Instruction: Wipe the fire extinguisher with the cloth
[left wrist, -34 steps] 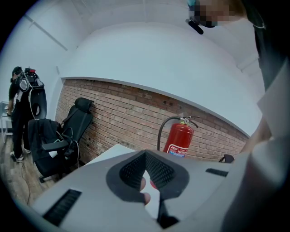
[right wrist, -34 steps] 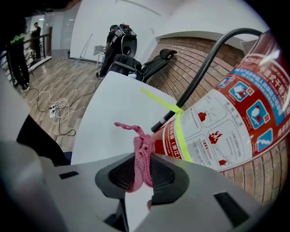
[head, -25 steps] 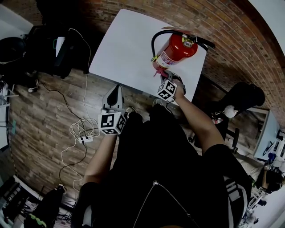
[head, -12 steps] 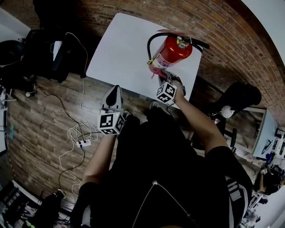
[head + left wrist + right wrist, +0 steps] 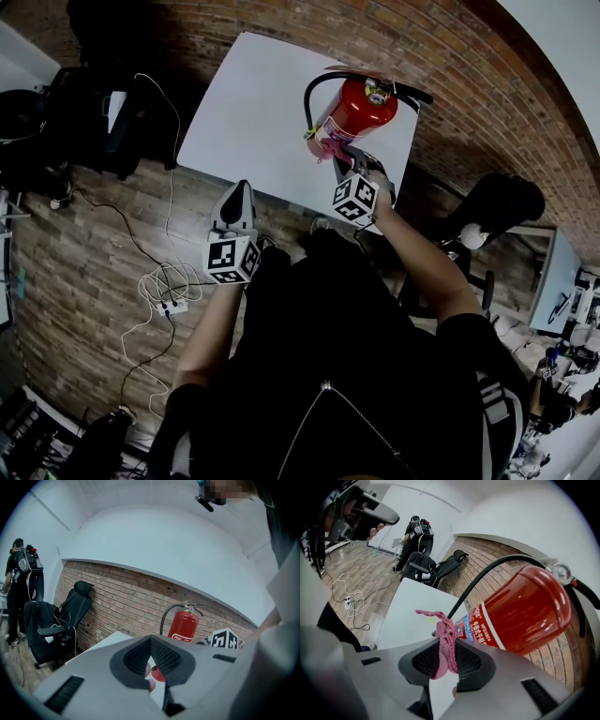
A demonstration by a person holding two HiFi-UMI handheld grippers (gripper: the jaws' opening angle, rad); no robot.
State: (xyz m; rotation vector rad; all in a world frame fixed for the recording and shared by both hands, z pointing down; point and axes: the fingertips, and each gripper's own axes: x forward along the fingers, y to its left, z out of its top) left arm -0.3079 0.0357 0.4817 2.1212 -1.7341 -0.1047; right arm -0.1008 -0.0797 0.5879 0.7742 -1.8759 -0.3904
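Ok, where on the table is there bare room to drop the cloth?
The table is bare across its left and middle, from the brick-wall edge to the near edge by the left gripper. The right end is crowded: fire extinguisher, its hose, and the right gripper holding the pink cloth.

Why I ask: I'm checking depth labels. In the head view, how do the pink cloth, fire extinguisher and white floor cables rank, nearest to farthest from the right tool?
1. Pink cloth, clamped in the right tool itself.
2. Fire extinguisher, on the table just beyond the cloth.
3. White cables, down on the floor far to the left.
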